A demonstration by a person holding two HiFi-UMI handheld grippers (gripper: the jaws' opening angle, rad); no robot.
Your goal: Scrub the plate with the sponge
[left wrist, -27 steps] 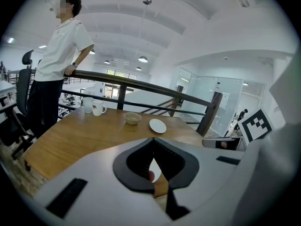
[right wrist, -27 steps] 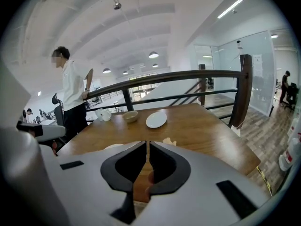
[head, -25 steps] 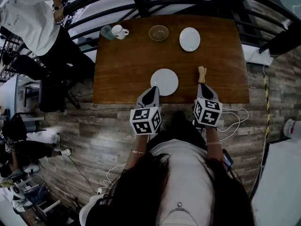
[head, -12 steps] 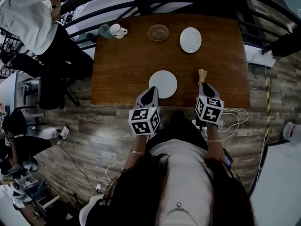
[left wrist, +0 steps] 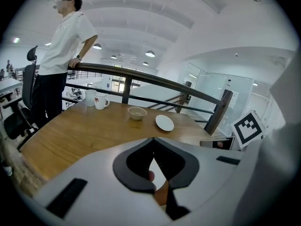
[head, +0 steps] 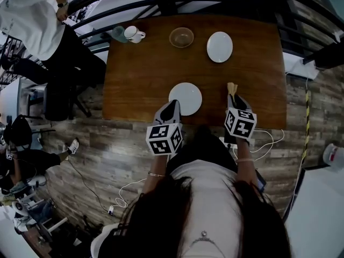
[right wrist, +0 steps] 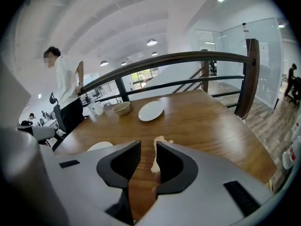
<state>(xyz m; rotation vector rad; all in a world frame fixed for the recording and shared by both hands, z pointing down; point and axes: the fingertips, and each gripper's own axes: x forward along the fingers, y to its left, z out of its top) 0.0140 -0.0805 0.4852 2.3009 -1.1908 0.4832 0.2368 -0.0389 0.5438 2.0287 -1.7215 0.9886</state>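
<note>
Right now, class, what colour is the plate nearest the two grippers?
The plate is plain white, with no pattern; the head view shows it best.

A wooden table (head: 145, 74) stands against a dark curved railing (right wrist: 188, 58) on a floor of weathered planks (head: 107, 160). Pendant lamps (left wrist: 150, 53) glow under a white vaulted ceiling (left wrist: 197, 13); glass partitions (right wrist: 263, 46) rise beyond, and an office chair (head: 56, 101) sits alongside.

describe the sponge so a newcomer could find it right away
Start at the wooden table. Along its near edge, right of the closer white plate, sits the sponge. It is the only tan, irregular, soft-looking piece; the far plate, bowl and closer plate are smooth and round.
</note>
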